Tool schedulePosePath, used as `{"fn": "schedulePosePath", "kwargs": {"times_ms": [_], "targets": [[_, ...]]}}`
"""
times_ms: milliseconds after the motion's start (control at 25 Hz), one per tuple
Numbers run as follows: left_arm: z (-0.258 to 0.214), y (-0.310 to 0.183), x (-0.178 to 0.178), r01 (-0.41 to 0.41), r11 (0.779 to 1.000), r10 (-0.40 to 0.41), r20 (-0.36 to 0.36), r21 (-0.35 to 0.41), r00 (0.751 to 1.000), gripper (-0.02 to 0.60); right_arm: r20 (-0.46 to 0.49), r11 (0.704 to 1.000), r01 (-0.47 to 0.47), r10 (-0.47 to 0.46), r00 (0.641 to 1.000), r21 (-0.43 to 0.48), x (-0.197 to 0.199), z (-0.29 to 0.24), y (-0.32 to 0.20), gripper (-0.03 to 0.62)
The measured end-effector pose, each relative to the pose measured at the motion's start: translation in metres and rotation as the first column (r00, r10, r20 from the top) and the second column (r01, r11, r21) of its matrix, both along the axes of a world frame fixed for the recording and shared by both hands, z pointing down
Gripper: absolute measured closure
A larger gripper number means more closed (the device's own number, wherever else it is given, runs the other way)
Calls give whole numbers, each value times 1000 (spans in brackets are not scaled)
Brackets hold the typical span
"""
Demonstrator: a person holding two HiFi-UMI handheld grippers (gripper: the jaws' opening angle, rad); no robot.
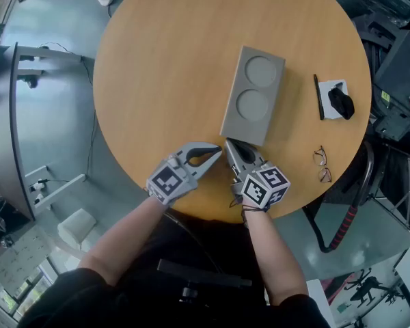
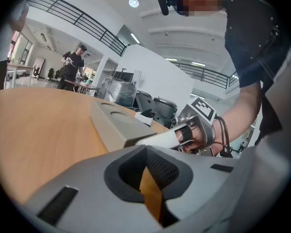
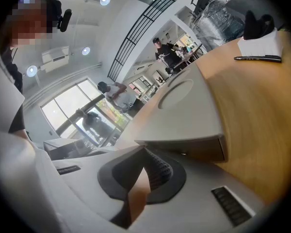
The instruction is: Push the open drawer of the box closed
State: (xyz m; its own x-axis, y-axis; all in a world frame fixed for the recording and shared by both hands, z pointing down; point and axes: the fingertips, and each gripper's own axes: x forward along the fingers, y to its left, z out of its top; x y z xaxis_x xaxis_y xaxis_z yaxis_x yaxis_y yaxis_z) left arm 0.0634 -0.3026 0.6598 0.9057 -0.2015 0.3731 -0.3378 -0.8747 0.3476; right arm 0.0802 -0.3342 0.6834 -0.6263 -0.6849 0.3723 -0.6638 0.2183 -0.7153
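Grey box: I saw it lying near the middle of the round wooden table. It was long and flat, with two shallow round recesses in its top and one short end turned toward me.
Box front: in the right gripper view a tan face sat tucked under the overhang of the grey top. I could not tell how far the drawer stood out from the body.
Right gripper: its jaws were together with nothing between them. The tips were at the box's near end, and I could not tell whether they touched it.
Left gripper: its jaws met at the tips and gripped nothing. It hung just beside the right one over bare wood, apart from the box.
Right of the box: a black pen lay there beside a dark object on a white sheet. A pair of glasses lay nearer the table's edge.
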Motion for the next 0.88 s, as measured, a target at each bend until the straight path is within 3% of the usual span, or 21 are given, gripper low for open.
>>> {"fn": "schedulePosePath", "kwargs": {"times_ms": [240, 440, 680, 880], "targets": [[-11, 0, -4, -14, 999, 13, 13, 38, 1000, 549, -12, 1000, 16, -16, 1000, 27, -6, -12, 0, 576], [-48, 0, -1, -12, 995, 14, -14, 99, 1000, 549, -98, 981, 68, -51, 994, 179, 2, -68, -2, 576], [-150, -1, 10, 15, 983, 11, -140, 183, 990, 549, -223, 897, 171, -84, 971, 408, 14, -180, 15, 576], [-235, 18, 16, 10, 974, 34, -186, 228, 982, 549, -297, 816, 234, -81, 952, 528, 20, -269, 47, 576]]}}
